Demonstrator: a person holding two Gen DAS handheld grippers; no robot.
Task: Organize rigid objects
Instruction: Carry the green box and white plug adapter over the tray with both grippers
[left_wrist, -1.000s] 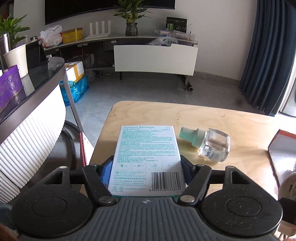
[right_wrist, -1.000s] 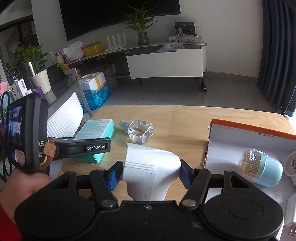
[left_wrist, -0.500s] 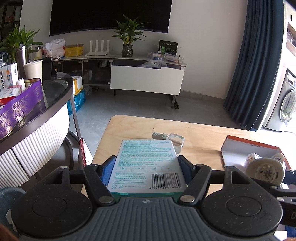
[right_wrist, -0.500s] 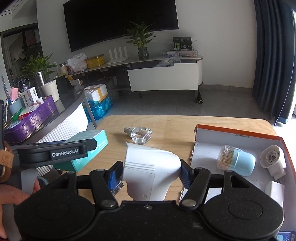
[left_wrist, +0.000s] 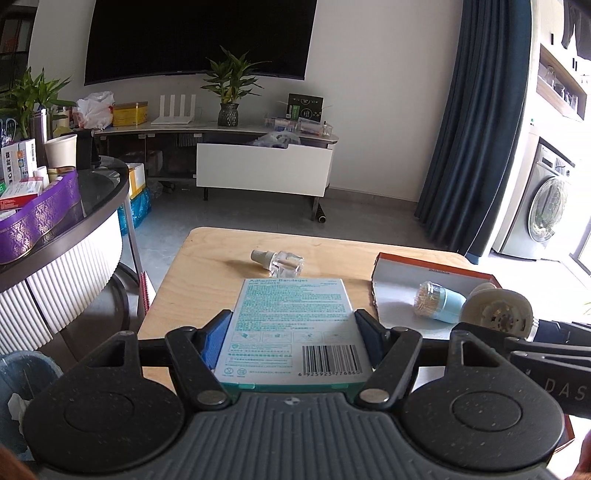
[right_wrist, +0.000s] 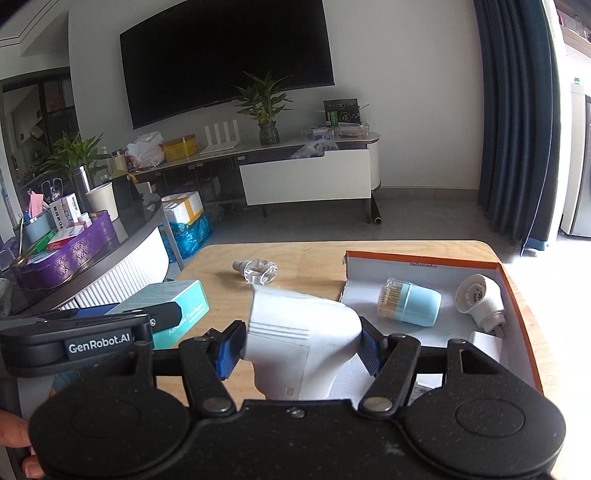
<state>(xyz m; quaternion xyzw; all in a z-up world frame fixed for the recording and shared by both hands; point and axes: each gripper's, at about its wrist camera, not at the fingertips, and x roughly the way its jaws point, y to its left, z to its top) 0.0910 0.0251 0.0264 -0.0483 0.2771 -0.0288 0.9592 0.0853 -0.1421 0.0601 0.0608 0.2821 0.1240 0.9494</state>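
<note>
A bandage box (left_wrist: 291, 325) was clenched in the left tongs (left_wrist: 291, 334) above the counter (left_wrist: 207, 273). A white device (right_wrist: 303, 339) was gripped by the right tongs (right_wrist: 301, 341).

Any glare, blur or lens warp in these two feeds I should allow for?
Left wrist: sharp; bandage box print legible; daylight washes out the right edge by the washing machine; curtain bows. Right wrist: sharp; glare on floor beyond the table; TV edges curve.

One bandage box (left_wrist: 291, 325), one white plastic device (right_wrist: 303, 343), one clear bottle (right_wrist: 256, 271), one orange-rimmed tray (right_wrist: 517, 295) holding one toothpick jar (right_wrist: 410, 301) and one white plug (right_wrist: 480, 299).
</note>
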